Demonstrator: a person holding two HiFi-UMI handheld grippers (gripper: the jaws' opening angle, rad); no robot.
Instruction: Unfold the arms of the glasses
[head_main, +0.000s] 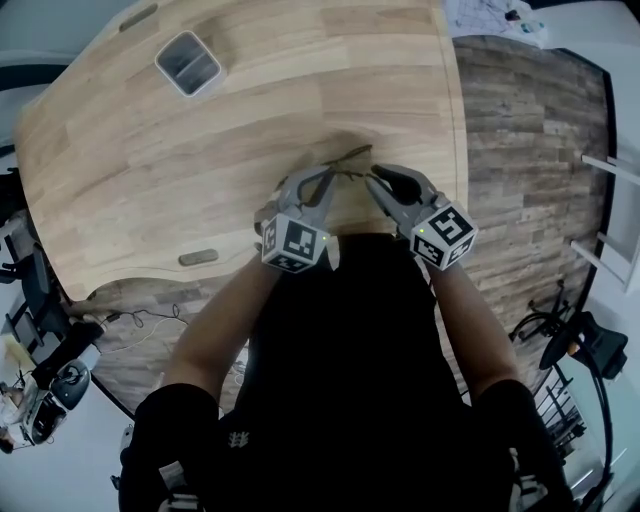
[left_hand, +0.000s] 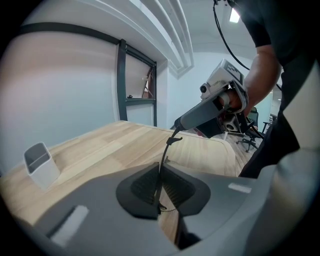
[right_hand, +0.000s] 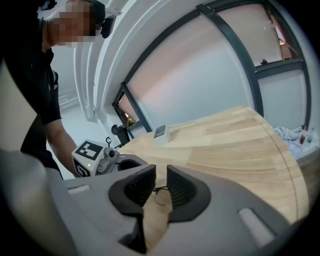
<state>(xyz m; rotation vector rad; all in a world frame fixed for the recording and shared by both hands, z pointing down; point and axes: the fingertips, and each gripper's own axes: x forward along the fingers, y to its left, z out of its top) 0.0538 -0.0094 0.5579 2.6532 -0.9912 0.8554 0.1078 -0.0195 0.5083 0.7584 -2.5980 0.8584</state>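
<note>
Thin dark wire glasses are held just above the wooden table, close to its near edge. My left gripper is shut on them. In the left gripper view a thin dark part of the frame runs up out of the closed pads. It ends at the tip of my right gripper. In the right gripper view that gripper shows a narrow gap between its pads. A wire rim of the glasses lies in the gap, and I see no pad pressing on it.
A small grey-and-white open container stands at the far left of the table. Two cable slots are cut into the top. Plank flooring lies to the right, with office chair bases and papers beyond.
</note>
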